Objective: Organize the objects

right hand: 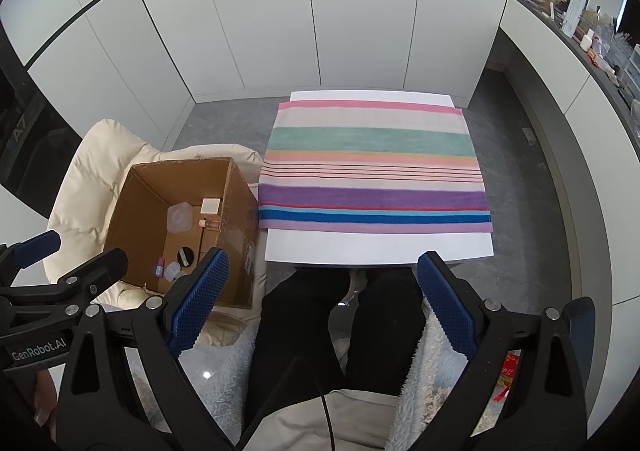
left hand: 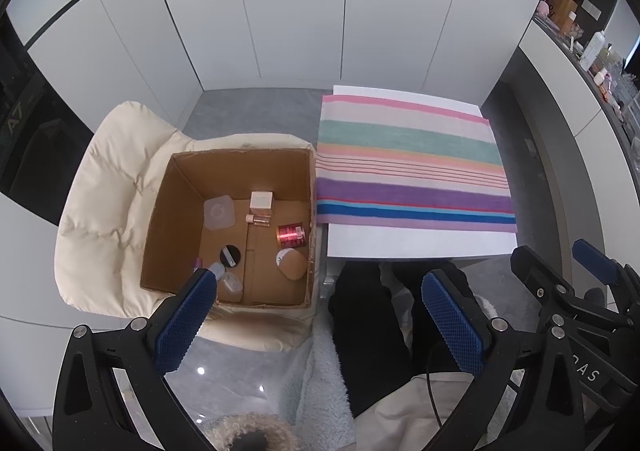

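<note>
While both hang empty, left claw (left hand: 320,323) wide, right claw (right hand: 322,303) wide, cardboard box (left hand: 168,211) holding small items

White cabinets (left hand: 280,11), grey floor (left hand: 256,111)

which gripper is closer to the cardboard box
Left. The left gripper hangs open just over the cardboard box's near edge; the right gripper, also open, sits further right, above the person's lap in front of the table.
</note>
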A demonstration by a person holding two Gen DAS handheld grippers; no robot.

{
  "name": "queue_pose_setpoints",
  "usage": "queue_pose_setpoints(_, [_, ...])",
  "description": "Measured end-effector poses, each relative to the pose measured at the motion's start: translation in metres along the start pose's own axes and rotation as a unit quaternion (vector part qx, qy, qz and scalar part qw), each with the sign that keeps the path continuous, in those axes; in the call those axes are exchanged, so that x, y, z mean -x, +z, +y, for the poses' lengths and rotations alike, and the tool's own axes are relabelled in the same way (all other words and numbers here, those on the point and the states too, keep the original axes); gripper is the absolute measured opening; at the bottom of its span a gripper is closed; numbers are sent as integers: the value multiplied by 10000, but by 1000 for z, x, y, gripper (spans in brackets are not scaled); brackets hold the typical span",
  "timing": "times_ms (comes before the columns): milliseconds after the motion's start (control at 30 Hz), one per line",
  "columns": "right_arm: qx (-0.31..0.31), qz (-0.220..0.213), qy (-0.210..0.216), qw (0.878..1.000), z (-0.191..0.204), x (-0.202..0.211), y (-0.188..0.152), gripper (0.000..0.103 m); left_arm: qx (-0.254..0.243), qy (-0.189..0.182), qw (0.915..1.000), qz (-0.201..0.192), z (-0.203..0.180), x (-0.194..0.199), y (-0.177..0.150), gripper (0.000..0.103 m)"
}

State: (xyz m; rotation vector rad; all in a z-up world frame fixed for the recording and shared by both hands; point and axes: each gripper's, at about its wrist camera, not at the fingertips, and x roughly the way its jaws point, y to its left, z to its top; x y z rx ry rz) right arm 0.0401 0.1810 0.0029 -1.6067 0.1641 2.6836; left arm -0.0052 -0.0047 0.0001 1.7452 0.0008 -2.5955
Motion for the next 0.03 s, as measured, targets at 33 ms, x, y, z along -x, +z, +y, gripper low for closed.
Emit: queue_pose_setpoints(33, [-2, 2, 4, 10000, 0, 0, 0, 97, 4, -16, 10000, 12, 0, -1, 0, 103])
